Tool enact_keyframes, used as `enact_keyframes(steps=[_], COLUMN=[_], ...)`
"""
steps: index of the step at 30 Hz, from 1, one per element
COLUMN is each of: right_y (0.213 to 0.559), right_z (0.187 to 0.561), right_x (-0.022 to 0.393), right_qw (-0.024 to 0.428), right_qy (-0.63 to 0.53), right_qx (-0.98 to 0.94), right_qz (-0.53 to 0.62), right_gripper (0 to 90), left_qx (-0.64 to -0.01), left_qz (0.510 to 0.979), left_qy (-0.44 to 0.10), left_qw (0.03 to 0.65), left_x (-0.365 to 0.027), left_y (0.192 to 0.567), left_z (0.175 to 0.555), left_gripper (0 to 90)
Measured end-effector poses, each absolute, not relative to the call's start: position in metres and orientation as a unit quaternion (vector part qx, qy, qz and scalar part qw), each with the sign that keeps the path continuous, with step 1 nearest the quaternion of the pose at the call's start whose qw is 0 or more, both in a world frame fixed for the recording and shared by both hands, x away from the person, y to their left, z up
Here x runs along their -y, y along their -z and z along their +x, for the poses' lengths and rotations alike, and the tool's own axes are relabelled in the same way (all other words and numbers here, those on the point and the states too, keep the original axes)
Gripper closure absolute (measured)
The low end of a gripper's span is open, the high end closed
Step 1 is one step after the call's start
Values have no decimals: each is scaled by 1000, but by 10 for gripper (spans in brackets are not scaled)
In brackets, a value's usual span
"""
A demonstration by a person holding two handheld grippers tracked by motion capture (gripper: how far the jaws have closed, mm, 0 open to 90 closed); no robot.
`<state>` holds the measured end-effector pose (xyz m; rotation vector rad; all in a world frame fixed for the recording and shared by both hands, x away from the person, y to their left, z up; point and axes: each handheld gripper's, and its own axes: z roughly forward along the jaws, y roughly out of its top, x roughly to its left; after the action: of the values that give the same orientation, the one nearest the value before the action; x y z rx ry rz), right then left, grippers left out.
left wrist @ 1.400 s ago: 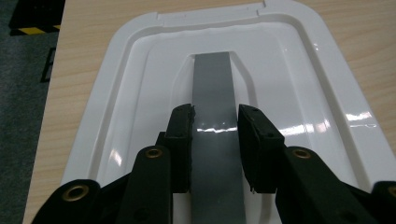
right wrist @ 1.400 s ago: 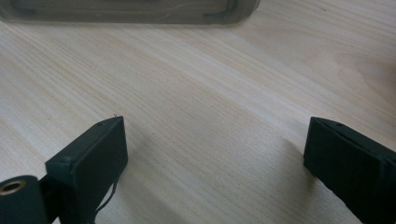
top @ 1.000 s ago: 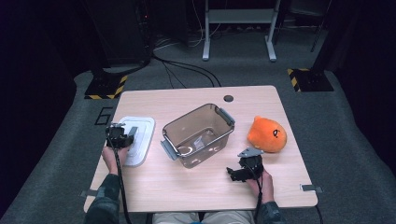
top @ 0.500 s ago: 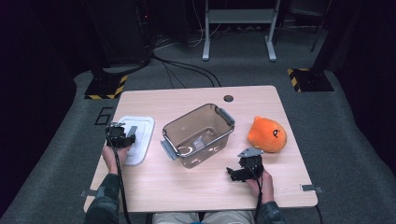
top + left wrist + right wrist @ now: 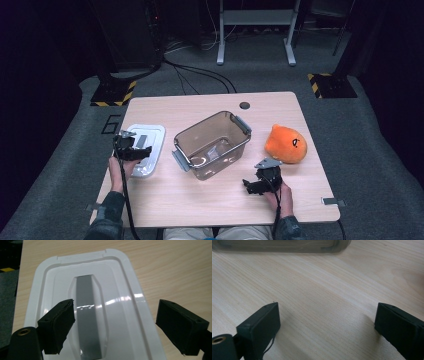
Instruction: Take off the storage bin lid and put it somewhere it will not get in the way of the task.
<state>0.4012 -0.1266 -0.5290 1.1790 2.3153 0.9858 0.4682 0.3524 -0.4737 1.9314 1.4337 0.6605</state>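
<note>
The left gripper (image 5: 115, 325) hangs directly above the white lid (image 5: 130, 297). Its jaws have just been opening and now stand wide, nothing pinched between them. The lid's grey handle bar (image 5: 87, 317) runs lengthwise away from the gripper, beside the left jaw. The lid lies flat on the table (image 5: 200, 200), left of the clear container (image 5: 212, 145). The right gripper (image 5: 260, 182), jaws spread and empty, rests farther off.
</note>
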Motion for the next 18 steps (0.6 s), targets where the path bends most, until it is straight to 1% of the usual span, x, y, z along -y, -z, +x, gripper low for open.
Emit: enact_keyframes(steps=[2,11,18], right_y=[529,529,529], right_z=[401,401,401], right_x=[127,127,127], right_qw=[180,180,180], right_qy=[-349,-349,-349], right_qx=[-820,-820,-820], right_qz=[417,417,417], right_gripper=[55,55,55], left_qx=[-535,-494,-473], left_qz=[738,768,791], left_qy=[-248,-228,-203], left_qw=[327,338,331], left_x=[-349,-328,-314], left_y=[472,477,493], left_z=[463,436,415], left_gripper=[104,13,0])
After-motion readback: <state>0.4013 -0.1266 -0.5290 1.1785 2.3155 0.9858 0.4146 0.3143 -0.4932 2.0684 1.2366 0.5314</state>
